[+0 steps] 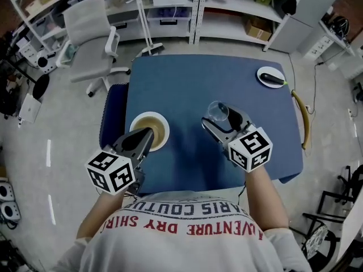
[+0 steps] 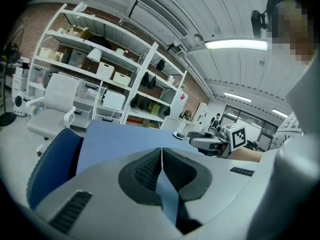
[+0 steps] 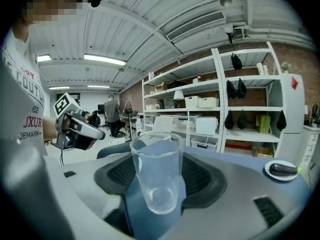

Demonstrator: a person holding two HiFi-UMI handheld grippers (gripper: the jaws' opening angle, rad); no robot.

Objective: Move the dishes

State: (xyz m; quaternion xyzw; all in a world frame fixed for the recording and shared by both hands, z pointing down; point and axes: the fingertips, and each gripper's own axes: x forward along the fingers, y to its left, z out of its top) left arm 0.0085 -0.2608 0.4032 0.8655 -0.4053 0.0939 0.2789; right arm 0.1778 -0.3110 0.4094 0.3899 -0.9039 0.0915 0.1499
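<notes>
On the blue table [image 1: 187, 84], near its left front, stands a white bowl [image 1: 159, 123] with a tan inside. My left gripper [image 1: 147, 135] hovers over the bowl's near rim. The left gripper view shows that gripper [image 2: 161, 160] with its pads pressed together and nothing between them; no bowl appears there. My right gripper [image 1: 219, 119] is shut on a clear empty drinking glass [image 1: 218, 111] over the table's middle front. In the right gripper view the glass [image 3: 155, 159] stands upright between the dark pads [image 3: 200, 176].
A small white plate [image 1: 271, 76] bearing a dark object lies at the table's far right corner. A dark blue chair [image 1: 113, 115] is pushed against the table's left side, with a white office chair [image 1: 91, 33] beyond it. Shelving [image 1: 227, 4] lines the back wall.
</notes>
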